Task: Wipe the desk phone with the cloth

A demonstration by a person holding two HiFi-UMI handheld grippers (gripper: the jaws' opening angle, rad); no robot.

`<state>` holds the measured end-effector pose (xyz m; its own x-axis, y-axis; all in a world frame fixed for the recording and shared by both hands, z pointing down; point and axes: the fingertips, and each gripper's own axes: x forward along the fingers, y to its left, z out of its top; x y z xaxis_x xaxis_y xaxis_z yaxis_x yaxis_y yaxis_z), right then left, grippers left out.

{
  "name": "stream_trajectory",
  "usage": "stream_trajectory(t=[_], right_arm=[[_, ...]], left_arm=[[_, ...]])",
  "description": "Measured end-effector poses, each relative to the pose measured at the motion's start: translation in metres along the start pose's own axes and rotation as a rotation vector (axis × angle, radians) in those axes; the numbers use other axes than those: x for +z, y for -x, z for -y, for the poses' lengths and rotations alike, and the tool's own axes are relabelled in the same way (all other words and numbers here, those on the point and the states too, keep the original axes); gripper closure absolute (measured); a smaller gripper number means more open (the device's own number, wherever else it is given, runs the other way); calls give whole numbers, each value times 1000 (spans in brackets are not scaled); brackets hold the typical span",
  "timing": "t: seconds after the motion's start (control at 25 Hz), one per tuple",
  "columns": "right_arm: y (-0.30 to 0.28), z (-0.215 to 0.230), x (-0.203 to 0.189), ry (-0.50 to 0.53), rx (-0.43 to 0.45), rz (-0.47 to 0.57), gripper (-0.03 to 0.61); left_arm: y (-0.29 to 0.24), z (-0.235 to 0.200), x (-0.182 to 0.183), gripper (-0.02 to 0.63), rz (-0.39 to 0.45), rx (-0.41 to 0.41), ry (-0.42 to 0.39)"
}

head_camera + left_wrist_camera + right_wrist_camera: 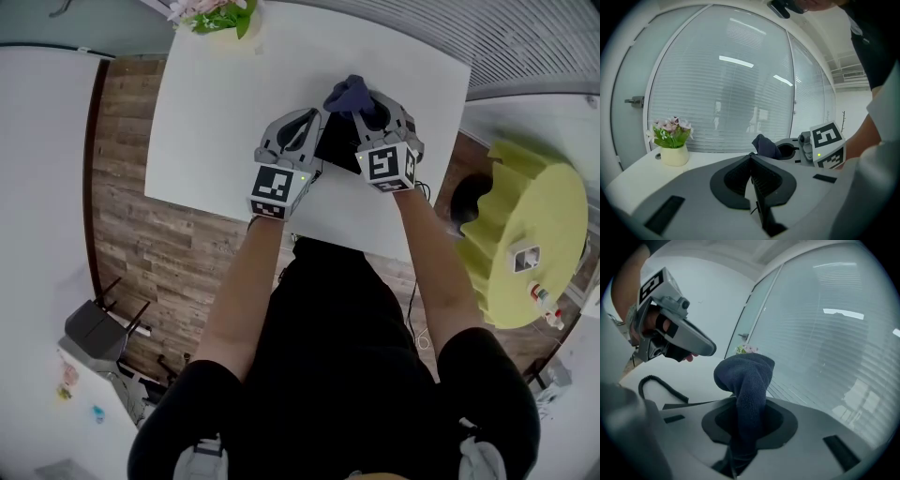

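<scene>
The dark blue cloth (747, 376) is bunched and pinched between the jaws of the right gripper (367, 117), which are clamped on its lower part while its loose upper end stands up in a rounded fold above them. That gripper holds the cloth over the far edge of the dark desk phone (335, 150), which sits on the white table (216, 122) between the two grippers and is mostly hidden by them. The phone's black coiled cord (658, 383) lies on the tabletop beside it. The left gripper (751, 158) hovers just beside the phone's left side, jaws pressed together with nothing between them. A cream pot of pink flowers (672, 140) stands at the table's far left corner. Each gripper's cube (386, 164) shows black-and-white square patterns, no legible words. A yellow round stand (525, 234) is off to the right.
</scene>
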<state>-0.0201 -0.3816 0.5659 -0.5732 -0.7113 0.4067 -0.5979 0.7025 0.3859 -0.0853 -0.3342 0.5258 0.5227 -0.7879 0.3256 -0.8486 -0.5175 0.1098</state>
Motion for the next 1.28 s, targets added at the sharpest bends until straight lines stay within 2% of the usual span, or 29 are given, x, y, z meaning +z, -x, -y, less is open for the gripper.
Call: stream_trajectory(t=[0.24, 0.8, 1.28], right_arm=[[-1, -15, -3, 119, 16, -18, 495], [11, -57, -15, 183, 70, -68, 497], [28, -117, -29, 255, 132, -110, 497]], left_arm=[[0, -1, -17, 604, -19, 3, 20], [15, 0, -48, 604, -59, 11, 37], [41, 8, -74, 604, -95, 8, 42]])
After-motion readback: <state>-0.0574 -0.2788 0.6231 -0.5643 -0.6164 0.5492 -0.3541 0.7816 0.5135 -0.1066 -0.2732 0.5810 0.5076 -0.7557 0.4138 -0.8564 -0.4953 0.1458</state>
